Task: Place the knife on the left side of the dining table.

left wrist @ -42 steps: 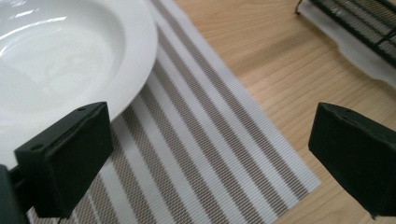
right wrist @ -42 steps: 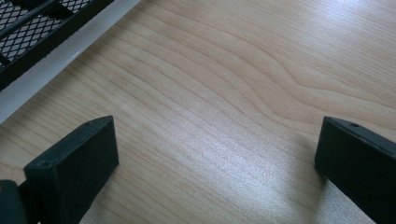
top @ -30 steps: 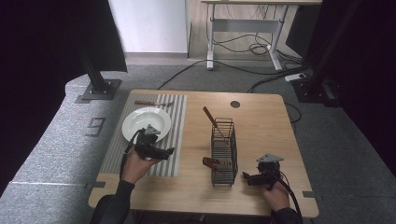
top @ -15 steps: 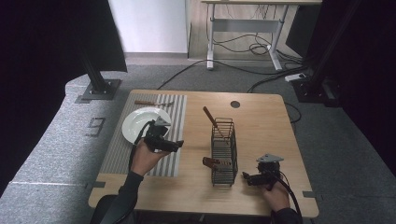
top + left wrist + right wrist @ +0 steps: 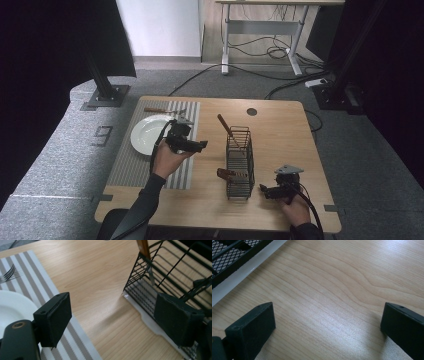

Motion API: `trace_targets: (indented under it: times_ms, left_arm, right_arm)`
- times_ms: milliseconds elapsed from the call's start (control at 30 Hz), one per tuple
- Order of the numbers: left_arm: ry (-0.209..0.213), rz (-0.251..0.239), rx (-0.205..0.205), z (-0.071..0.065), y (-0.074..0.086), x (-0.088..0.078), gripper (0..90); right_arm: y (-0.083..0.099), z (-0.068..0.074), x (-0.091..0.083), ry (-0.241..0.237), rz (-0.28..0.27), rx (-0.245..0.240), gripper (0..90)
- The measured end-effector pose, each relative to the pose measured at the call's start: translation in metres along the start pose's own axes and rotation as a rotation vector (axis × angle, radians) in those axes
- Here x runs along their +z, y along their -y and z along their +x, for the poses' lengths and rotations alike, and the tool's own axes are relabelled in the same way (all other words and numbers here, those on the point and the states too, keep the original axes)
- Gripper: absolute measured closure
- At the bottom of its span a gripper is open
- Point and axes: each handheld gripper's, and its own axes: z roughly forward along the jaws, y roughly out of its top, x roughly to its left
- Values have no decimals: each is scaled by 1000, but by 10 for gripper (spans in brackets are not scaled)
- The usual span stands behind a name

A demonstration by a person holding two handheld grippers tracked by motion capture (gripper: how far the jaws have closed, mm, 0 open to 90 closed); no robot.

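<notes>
The left tongs (image 5: 192, 145) are hanging in the air over the striped mat (image 5: 132, 165), with their jaws wide open and nothing between them. They are pointing toward the black wire rack (image 5: 239, 162), which is sitting in the middle of the table (image 5: 280, 125), at about 3 o'clock from them. A knife with a brown handle (image 5: 225, 126) is standing in the far end of the rack and leaning toward 11 o'clock. Another brown-handled piece (image 5: 226, 173) is poking out of the rack's near left side.

The right tongs (image 5: 267, 192) are resting low by the table, at about 4 o'clock from the rack. Their jaws are open too and holding nothing.

What could go wrong? If the left tongs go in too fast, I think a jaw may hit the rack's wires and push the light rack along. The knife is leaning, so a bump could tip it over. A grab too near the blade could let it slip.

The white plate (image 5: 150, 134) is lying at about 9 o'clock from the left tongs, and a fork (image 5: 162, 110) is lying at 12 o'clock from the plate. A careless swing back could knock them.

There is bare wood between the mat and the rack for moving. There is more at 1 o'clock from the rack. The right tongs are close to the near table edge.
</notes>
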Motion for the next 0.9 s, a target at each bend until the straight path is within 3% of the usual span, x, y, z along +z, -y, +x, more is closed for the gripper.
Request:
trace_targets:
  times_ms: [533,900]
  left_arm:
    - [25,-45,-63,-9,-39,15,187]
    - [59,-60,-105,-15,-60,28,347]
  right_arm:
    - [0,0,0,0,0,0,0]
    - [0,0,0,1,0,0,0]
